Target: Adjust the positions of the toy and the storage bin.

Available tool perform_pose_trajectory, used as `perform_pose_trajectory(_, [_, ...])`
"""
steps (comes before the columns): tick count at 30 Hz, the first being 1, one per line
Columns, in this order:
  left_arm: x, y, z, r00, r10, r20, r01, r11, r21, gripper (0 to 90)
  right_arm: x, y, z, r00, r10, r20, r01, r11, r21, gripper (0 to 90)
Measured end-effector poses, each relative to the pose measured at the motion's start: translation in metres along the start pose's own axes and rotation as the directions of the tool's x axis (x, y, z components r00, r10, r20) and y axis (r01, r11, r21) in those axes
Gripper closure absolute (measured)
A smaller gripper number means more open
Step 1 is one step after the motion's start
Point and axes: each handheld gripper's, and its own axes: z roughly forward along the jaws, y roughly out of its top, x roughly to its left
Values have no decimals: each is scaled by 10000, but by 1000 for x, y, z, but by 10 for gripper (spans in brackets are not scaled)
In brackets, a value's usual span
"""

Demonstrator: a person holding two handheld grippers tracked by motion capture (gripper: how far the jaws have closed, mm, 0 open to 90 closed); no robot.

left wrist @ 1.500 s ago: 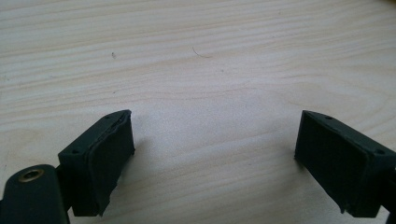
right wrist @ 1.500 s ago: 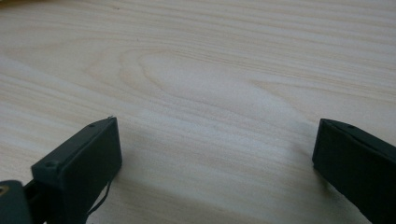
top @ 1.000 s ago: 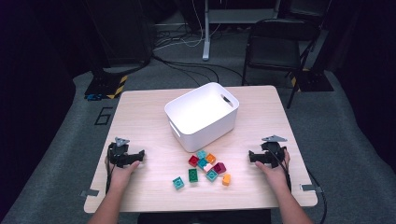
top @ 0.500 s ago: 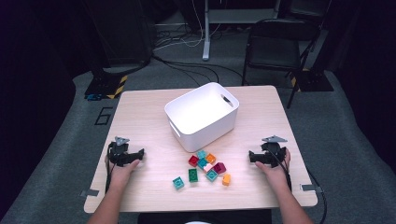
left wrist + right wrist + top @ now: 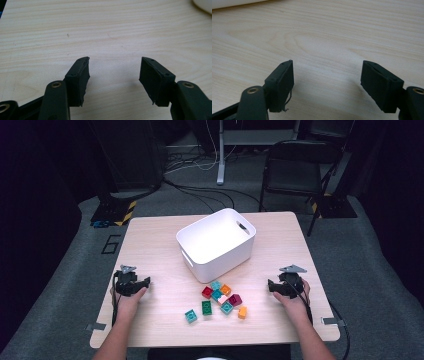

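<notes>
The pale wooden counter (image 5: pixel 160 245) is carrying everything in the high view, standing on grey floor with a black folding chair (image 5: pixel 295 170) sitting beyond its far right corner. A white bin (image 5: pixel 216 245) is resting a little past the middle of the counter, turned at a slant, its open top showing a bare white inside. Just in front of the bin, the cluster of small toy bricks (image 5: pixel 220 296) is lying loose on the wood, between the two hands and nearer the person's edge: a red brick (image 5: pixel 207 292), an orange one (image 5: pixel 226 289) and a teal one (image 5: pixel 215 285) are sitting close to the bin's near corner, a dark green brick (image 5: pixel 206 307) and a magenta one (image 5: pixel 234 299) are lying just below them, and a teal brick (image 5: pixel 190 316) is sitting slightly apart at the left. The left tool (image 5: pixel 146 282) is resting on the counter well to the left of the bricks, and in the left gripper view (image 5: pixel 113 68) its jaws are standing spread wide with bare wood between them. The right tool (image 5: pixel 270 285) is lying well to the right of the bricks, and in the right gripper view (image 5: pixel 327 72) its jaws are likewise gaping apart, pinching nothing.
</notes>
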Motion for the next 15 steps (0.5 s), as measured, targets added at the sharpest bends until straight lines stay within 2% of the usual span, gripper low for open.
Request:
perform_pose_trajectory(3, [-3, 2, -6, 9996, -157, 252, 159, 9998, -80, 419, 3, 2, -4, 10000, -48, -84, 48, 10000, 7, 268])
perform_pose_trajectory(7, [-10, 8, -17, 9996, 169, 233, -162, 9994, -292, 428, 9, 6, -11, 9994, 41, -350, -50, 9997, -241, 295])
perform_pose_trajectory(13, [-21, 14, -26, 9992, 235, 333, -221, 9989, -404, 435, 14, 8, -14, 9994, -199, -281, 190, 9993, -320, 302])
perform_pose_trajectory(15, [-26, 17, -28, 9988, 365, 328, -349, 9983, -457, 437, 15, 9, -15, 9994, -236, -245, 228, 9992, -326, 302])
